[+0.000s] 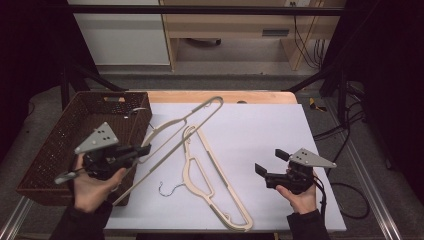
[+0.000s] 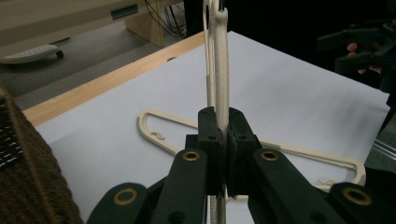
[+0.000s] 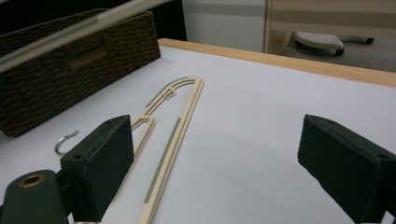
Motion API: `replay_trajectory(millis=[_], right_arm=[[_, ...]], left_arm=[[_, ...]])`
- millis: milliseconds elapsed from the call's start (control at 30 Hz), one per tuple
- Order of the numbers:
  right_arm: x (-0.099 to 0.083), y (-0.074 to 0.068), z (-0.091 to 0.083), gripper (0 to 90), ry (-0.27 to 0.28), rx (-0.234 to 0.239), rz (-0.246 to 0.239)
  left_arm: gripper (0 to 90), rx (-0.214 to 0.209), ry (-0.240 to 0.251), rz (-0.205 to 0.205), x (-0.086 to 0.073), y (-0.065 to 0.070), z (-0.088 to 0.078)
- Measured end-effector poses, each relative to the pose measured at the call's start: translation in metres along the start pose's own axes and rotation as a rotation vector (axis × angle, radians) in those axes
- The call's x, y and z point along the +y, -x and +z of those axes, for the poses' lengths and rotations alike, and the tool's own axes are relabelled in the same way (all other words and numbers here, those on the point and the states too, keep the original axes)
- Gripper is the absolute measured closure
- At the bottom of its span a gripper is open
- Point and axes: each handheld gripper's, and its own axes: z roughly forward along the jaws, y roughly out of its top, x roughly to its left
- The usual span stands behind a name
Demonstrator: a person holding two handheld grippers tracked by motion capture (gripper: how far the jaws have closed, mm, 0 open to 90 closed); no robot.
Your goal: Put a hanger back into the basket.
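Two cream hangers: one lifted point(image 1: 177, 132) beside the wicker basket point(image 1: 60, 145), pinched edge-on in the left tongs point(image 1: 145, 149); one flat point(image 1: 210, 175) on the counter point(image 1: 260, 130), right of the basket. Right tongs point(image 1: 268, 162) gape empty. Long hanger could swing — snagging the basket rim — or slip.

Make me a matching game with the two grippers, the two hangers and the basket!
Things:
1. left gripper
2. right gripper
3. lifted hanger
4. flat hanger
5. basket

States or places:
A. lying on the white sheet
B. brown and woven, at the table's left side
C. open, holding nothing
D. shut on a hanger
E. raised off the table, pinched at one spot

Pairs: 1-D, 2-C, 3-E, 4-A, 5-B
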Motion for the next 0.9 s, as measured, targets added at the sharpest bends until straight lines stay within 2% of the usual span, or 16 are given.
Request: replay_trajectory(millis=[200,333,533,633,767,900], right_arm=[[-0.001,0.001,-0.002,9.9,0.003,-0.005,-0.002],[-0.002,0.001,0.000,8.9,-0.005,-0.012,-0.009],[-0.002,0.002,0.000,8.7,-0.002,-0.013,-0.012],[-0.002,0.003,0.000,8.7,-0.004,-0.017,-0.010],[-0.003,0.003,0.000,8.6,-0.005,-0.016,-0.009],[-0.003,0.003,0.001,8.5,-0.009,-0.013,-0.008]], left_arm=[[86.4,0.032,0.013,-0.013,0.014,-0.038,-0.021],[86.4,0.064,0.018,-0.033,0.016,-0.065,-0.033],[86.4,0.119,0.011,-0.055,0.009,-0.102,-0.044],[86.4,0.143,0.007,-0.052,0.005,-0.119,-0.049],[86.4,0.174,-0.015,-0.050,-0.003,-0.142,-0.053],[86.4,0.199,-0.035,-0.070,-0.013,-0.163,-0.056]])
